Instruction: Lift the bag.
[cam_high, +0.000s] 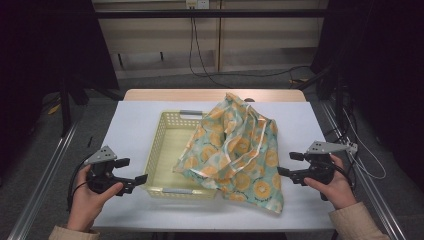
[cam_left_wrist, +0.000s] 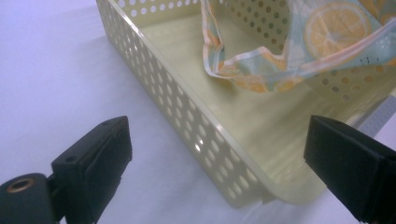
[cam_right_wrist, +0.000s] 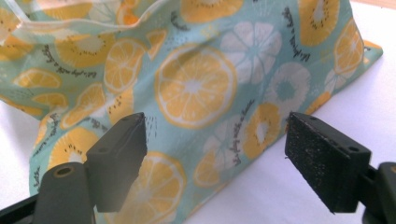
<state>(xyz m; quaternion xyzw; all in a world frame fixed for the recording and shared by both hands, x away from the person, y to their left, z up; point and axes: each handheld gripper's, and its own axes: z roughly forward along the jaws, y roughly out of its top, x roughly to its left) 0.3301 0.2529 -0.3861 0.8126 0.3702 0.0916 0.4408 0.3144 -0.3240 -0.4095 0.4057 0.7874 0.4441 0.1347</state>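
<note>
The citrus-print cloth (cam_high: 235, 150) drapes over the yellow basket (cam_high: 165, 150), hiding its right wall and much of its floor. In the right gripper view the cloth (cam_right_wrist: 196, 88) runs past the top and left edges. The basket (cam_left_wrist: 187, 116) is cut off at the left gripper view's top edge
</note>
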